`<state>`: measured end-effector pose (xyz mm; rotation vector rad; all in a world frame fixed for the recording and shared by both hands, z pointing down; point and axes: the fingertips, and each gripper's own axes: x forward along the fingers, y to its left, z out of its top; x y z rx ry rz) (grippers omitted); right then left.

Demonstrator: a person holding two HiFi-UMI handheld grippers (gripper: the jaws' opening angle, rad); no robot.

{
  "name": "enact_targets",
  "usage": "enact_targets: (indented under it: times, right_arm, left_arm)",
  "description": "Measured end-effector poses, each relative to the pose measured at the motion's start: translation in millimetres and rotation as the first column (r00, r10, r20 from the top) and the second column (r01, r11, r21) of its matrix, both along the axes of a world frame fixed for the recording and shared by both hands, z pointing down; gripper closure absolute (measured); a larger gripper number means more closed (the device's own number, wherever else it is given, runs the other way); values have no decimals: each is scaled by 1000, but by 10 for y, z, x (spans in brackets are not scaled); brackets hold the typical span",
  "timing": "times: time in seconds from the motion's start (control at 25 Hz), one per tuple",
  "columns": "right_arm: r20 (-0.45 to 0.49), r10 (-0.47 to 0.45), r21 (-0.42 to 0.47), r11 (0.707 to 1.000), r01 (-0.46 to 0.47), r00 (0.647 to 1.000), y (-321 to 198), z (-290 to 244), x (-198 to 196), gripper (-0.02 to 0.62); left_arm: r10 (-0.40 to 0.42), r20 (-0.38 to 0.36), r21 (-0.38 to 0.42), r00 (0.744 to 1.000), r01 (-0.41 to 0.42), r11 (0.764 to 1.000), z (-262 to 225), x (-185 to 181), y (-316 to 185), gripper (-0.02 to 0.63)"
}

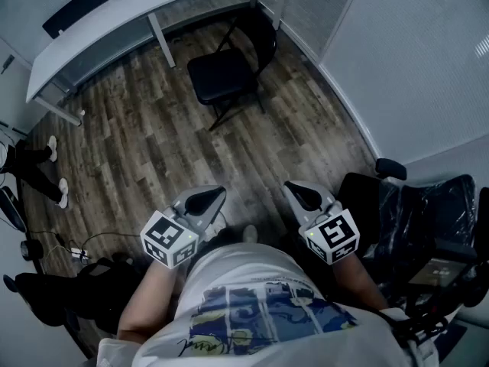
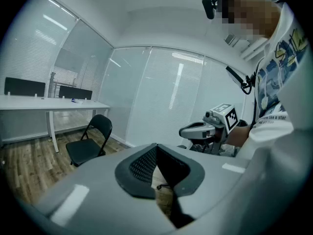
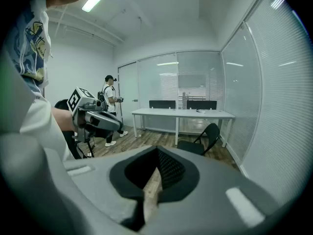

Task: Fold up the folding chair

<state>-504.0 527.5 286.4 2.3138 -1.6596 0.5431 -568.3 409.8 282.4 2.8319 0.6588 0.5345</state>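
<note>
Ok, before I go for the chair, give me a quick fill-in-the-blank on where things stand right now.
1. The folding chair stands opened out on the floor, so it is not yet ____.
2. The chair is ____ in colour.
3. The left gripper and the right gripper are both well short of the chair, each with its jaws ____ and nothing between them.

Missing words: folded; black; shut.

The folding chair (image 1: 221,75) looks matt black, the floor (image 1: 153,144) wood-grained planks, the desk (image 1: 114,29) smooth white.
</note>
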Motion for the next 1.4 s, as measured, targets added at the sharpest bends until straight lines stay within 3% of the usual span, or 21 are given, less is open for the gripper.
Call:
enact_targets:
  times: [0.56,1.0,1.4]
  right_arm:
    - [0,-1,0,1000,1,1000,401,115,-150,594]
    - [32,-9,10,1000,9,999,431,213,-80,592]
    - [49,21,-15,1000,-20,999,217,281,289,574]
  left_arm:
    - [-17,4,18,1000,17,1000,120,-122,323,601]
    - [-39,18,14,999,39,999,167,-67,344,601]
    - [-5,30,10,1000,4,1000,241,344,168,601]
